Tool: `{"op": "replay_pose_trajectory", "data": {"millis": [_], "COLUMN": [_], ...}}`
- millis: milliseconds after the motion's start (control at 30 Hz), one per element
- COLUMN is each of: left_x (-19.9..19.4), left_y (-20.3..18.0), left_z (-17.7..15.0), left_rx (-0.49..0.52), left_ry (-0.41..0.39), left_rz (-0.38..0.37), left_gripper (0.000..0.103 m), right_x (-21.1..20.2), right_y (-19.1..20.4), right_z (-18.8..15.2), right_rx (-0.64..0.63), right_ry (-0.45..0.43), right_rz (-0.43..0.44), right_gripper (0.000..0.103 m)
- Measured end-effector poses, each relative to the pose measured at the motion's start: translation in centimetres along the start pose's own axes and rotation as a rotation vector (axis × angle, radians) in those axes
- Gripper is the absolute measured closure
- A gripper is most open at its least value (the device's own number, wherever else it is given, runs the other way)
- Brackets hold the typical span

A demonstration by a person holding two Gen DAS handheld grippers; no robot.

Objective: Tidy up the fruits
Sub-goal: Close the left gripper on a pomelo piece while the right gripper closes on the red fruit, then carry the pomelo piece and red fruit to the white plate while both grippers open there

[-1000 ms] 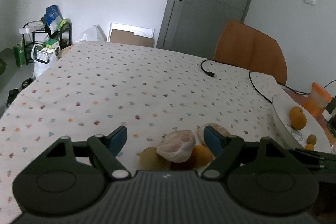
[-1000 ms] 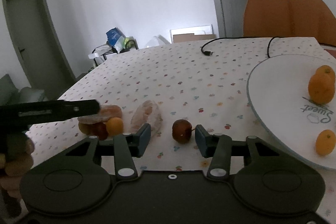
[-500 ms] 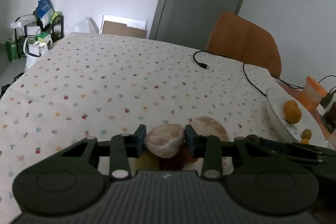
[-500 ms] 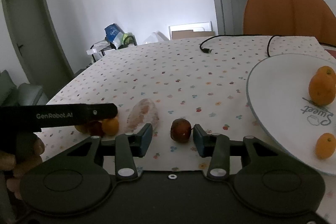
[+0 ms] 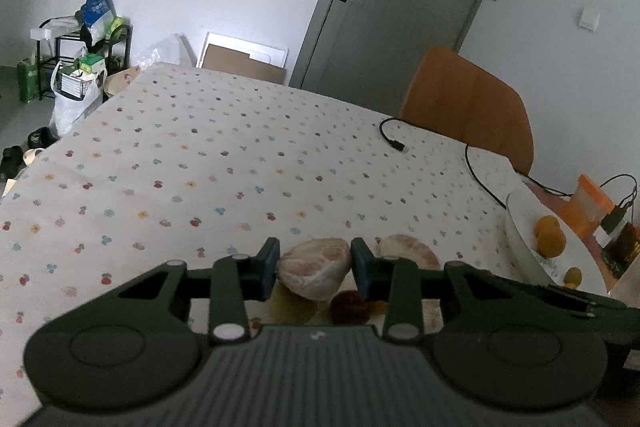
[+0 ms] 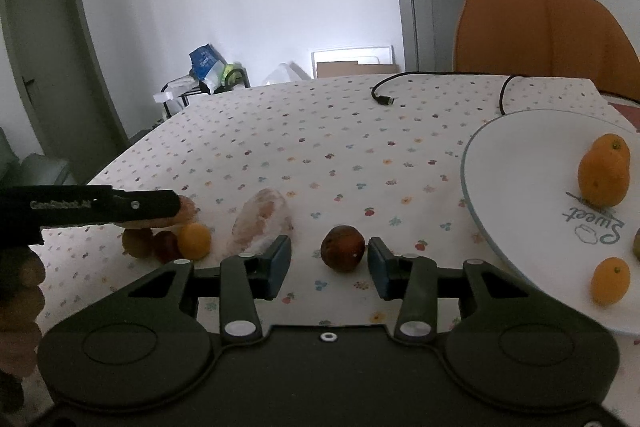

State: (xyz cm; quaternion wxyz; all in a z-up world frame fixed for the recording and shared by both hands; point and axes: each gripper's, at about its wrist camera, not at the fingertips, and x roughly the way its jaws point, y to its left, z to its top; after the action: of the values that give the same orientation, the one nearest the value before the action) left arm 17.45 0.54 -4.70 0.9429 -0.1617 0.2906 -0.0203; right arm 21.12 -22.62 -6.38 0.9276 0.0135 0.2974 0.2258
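My left gripper [image 5: 314, 269] is shut on a peeled pomelo piece [image 5: 316, 269] and holds it above a yellowish fruit [image 5: 290, 307] and a dark red fruit [image 5: 350, 305] on the tablecloth. A second pomelo piece [image 5: 408, 253] lies just to the right. In the right wrist view my right gripper [image 6: 328, 265] is open around a dark red fruit [image 6: 343, 247] on the cloth. The left gripper's arm [image 6: 92, 209] reaches in from the left over a small orange [image 6: 194, 241]. A white plate [image 6: 520, 171] at right holds oranges [image 6: 604, 179].
A black cable [image 5: 472, 167] runs across the far right of the table. An orange chair [image 5: 468, 107] stands behind the table. An orange-lidded cup [image 5: 588, 207] and a dark box sit beyond the plate [image 5: 520, 227].
My left gripper closed on the pomelo piece and lifted it off the fruit pile. My right gripper stayed open and edged closer to the dark red fruit.
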Motion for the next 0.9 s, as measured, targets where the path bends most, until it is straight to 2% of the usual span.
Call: {"op": "replay_pose_trajectory", "data": {"millis": [200,333,633,900], "left_x": [-0.7,-1.1,-1.9,-1.9], "left_y": [-0.2,-0.8,-2.2,-4.2], "left_z": [0.4,0.6,0.4,-0.3], "left_rx": [0.005,0.020,0.048,0.079], "left_ry": [-0.022,-0.033,-0.050,-0.052], "left_rz": [0.001,0.003,0.037,0.030], "left_gripper": [0.066,0.066,0.066,0.066], "right_x": [0.0,0.2,-1.1,-3.4], "right_y": [0.0,0.1,-0.1,-1.1], "right_z": [0.0,0.0,-0.1,0.0], "right_rx": [0.002,-0.001,0.020,0.036], "right_ry": [-0.002,-0.002,-0.032,-0.081], "right_rz": [-0.009,-0.014,0.023,0.035], "right_gripper": [0.065,0.082,0.083,0.083]}}
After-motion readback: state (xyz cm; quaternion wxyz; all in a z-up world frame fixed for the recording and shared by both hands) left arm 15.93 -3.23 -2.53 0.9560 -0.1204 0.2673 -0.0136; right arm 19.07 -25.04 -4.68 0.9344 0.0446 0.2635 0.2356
